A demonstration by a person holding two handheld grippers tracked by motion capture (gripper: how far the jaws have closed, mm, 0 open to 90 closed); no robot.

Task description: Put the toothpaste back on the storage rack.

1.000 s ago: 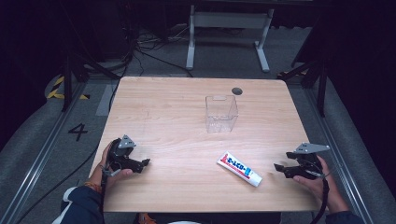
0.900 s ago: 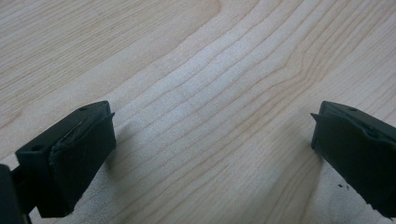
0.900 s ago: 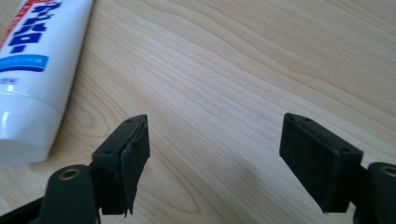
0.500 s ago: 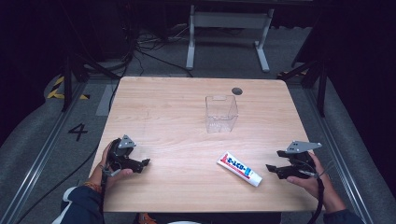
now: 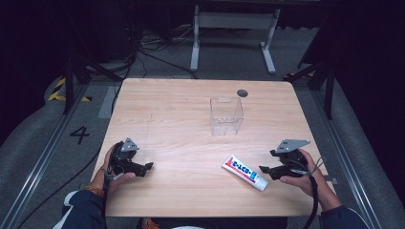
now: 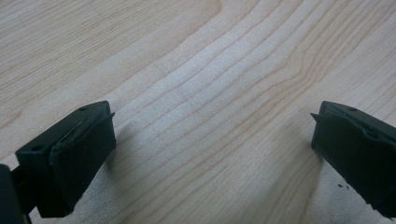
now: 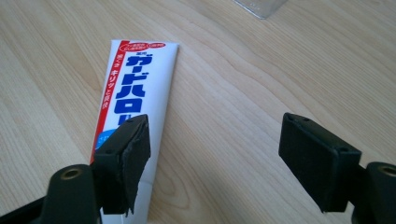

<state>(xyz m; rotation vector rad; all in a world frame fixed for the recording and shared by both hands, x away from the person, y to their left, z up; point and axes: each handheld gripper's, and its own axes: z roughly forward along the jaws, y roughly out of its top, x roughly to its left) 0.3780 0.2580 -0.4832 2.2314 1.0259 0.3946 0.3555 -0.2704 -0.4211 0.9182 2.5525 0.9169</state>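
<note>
Toothpaste tube (image 7: 133,93) is approached by the right gripper (image 7: 219,154), whose jaws are spread wide and hold nothing; one jaw overlaps the tube's edge. Centring across the flat body is advised before closing. White with red and blue lettering, it is seen lying flat near the table's (image 5: 167,114) front right.

toothpaste tube (image 7: 135,93) lower end hidden behind fingers (image 7: 128,158).

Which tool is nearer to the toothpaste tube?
Right. The right tool is open just beside the tube, at its cap end; the left tool is far across the table.
</note>
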